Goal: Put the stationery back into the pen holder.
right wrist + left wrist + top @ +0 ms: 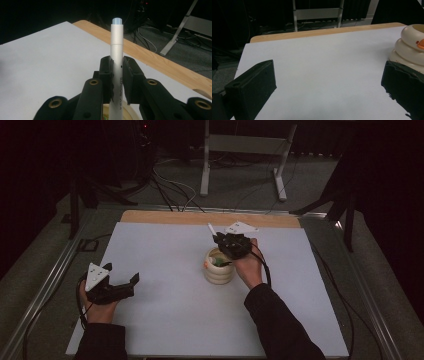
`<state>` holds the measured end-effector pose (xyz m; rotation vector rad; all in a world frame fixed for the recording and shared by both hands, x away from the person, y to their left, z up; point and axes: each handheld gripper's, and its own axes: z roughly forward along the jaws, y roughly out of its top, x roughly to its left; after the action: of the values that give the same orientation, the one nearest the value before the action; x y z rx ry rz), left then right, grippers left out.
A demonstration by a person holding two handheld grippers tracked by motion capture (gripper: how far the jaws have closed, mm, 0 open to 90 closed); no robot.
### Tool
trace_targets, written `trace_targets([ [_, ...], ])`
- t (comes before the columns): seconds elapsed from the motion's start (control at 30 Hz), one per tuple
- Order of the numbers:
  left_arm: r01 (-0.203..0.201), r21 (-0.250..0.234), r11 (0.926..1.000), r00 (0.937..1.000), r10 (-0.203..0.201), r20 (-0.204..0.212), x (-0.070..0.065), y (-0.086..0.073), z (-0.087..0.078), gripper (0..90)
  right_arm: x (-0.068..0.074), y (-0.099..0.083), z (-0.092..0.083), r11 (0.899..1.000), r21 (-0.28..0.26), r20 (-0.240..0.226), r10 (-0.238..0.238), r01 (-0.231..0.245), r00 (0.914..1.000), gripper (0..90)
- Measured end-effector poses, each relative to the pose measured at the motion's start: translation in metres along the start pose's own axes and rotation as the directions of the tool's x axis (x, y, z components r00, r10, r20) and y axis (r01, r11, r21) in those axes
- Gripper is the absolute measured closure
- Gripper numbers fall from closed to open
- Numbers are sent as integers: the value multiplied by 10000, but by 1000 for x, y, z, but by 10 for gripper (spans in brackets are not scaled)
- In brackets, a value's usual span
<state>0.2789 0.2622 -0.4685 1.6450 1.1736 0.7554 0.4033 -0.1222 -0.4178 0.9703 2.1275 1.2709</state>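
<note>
A white pen (117, 62) is clamped between the jaws of the right tongs (117, 72), gripped low on the barrel so that the light-blue cap end stands clear above them. In the high view the right tongs (231, 244) are seen held directly over the cream ribbed holder (218, 270), the pen (212, 229) slanting up and away from the person. That placement is judged to serve either a lift out of the holder or a lowering into it; which of the two cannot be told. The low grip is probably chosen so that the pen is kept roughly in line with the opening and does not swing. Something green and an orange patch are seen at the holder's rim, too small to be identified.

The left tongs (329, 82) are held wide, with nothing between the jaws but bare white worktop (319, 60). They are kept low over the near-left part of the worktop (165, 310), well apart from the holder, whose stacked rings (409, 47) are seen at the far right of the left gripper view. They are judged to be kept out of the way, yet turned toward the holder, so that it could be steadied if it were to tip.

The holder stands near the middle of the worktop, where it can be reached from either side.
</note>
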Motion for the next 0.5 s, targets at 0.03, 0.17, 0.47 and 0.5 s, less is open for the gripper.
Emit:
trace_targets([
  [0.03, -3, 1, 10000, 10000, 3, -3, 0, 0, 0, 0, 0, 0, 0, 10000, -6, -3, -3, 3, 10000, 787],
  [0.17, -2, 16, 10000, 10000, 2, -18, 0, 0, 0, 0, 2, -2, -1, 10000, 20, -14, -59, 59, 10000, 787],
  [0.47, -6, 25, 10000, 10000, 6, -13, 0, 0, 1, 0, 5, -7, 0, 9998, 113, -94, -185, 186, 9998, 787],
  [0.5, -2, 23, 10000, 10000, 2, -2, 0, 0, 1, 0, 5, -8, 0, 9997, 132, -103, -181, 182, 9998, 786],
])
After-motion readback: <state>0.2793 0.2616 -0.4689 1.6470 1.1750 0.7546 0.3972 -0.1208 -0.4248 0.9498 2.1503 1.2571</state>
